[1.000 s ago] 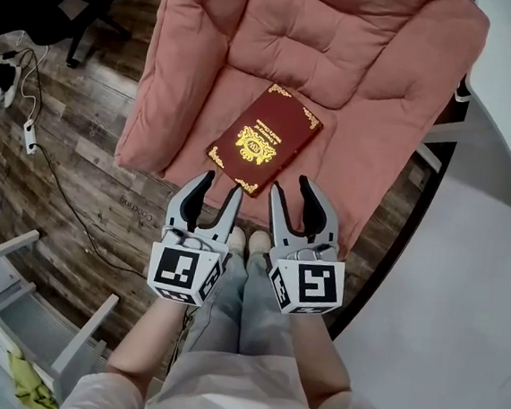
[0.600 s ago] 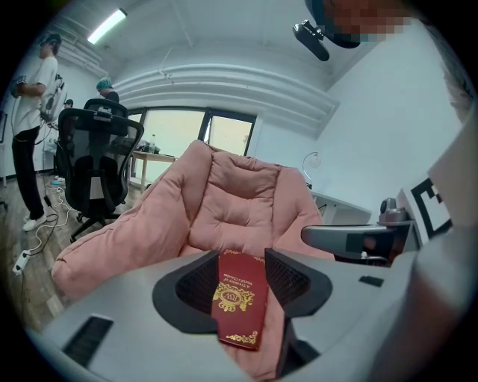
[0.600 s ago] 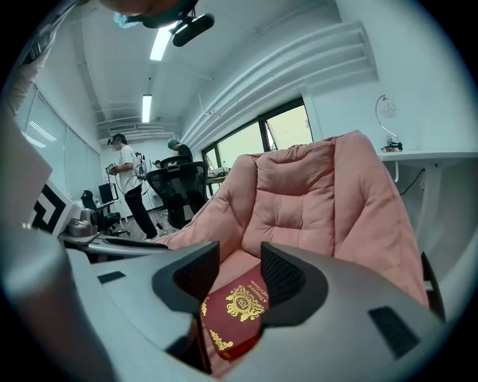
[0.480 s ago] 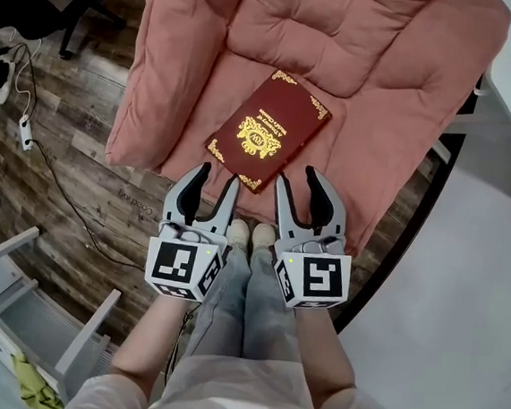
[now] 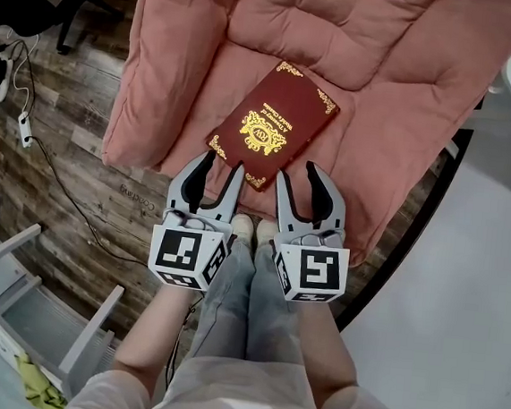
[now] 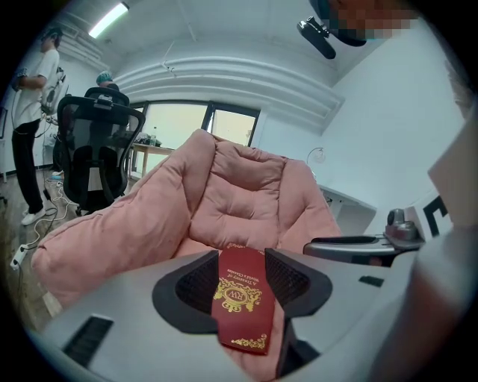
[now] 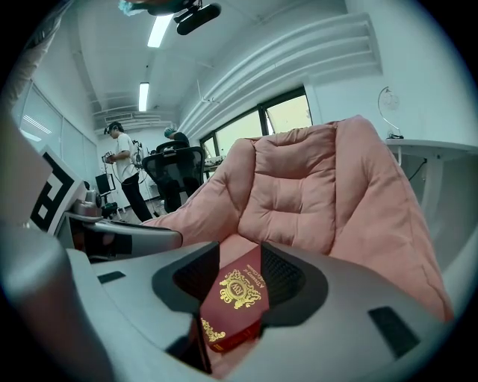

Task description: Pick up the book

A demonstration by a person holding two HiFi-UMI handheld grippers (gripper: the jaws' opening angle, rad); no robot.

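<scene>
A dark red book (image 5: 274,124) with gold ornaments lies flat on the seat of a pink cushioned chair (image 5: 377,67). My left gripper (image 5: 222,164) and right gripper (image 5: 298,173) hang side by side at the book's near edge, one on each side of its near corner. Both are open, with nothing pressed between the pads. In the left gripper view the book (image 6: 240,298) shows through the gap of the left gripper (image 6: 243,277). In the right gripper view the book (image 7: 235,295) lies ahead of the right gripper (image 7: 239,274). I see no contact with the book.
The chair's dark frame (image 5: 415,232) runs down its right side beside a white surface (image 5: 481,293). Cables and a power strip (image 5: 24,132) lie on the wooden floor at left, a white rack (image 5: 21,302) at lower left. An office chair (image 6: 97,149) and people (image 7: 123,175) are behind.
Both grippers have sunk and closed in on the book's near edge together. Their jaw gaps look unchanged, and the book has not moved on the cushion.
</scene>
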